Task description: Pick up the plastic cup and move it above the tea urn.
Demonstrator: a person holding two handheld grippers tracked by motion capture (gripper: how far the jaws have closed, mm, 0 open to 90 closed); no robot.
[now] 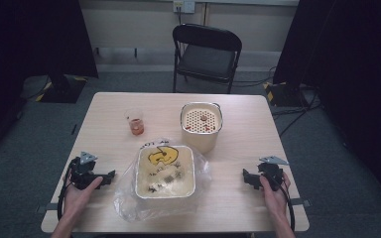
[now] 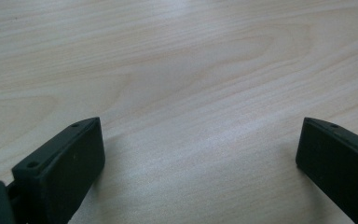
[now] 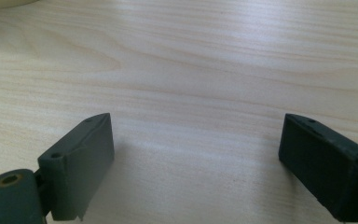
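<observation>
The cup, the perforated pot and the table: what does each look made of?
The cup looks like clear plastic or glass: the reddish contents show through. The perforated pot has a cream, matt body, likely plastic or enamelled metal; unclear which. The table shows pale wood grain with a soft sheen, possibly laminate.

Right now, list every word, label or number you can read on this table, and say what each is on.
Black marks by the yellow graphic on the clear plastic bag around the square container: too blurred to read.
Nothing readable shows on the plastic cup, the perforated-lid container or the table.
</observation>
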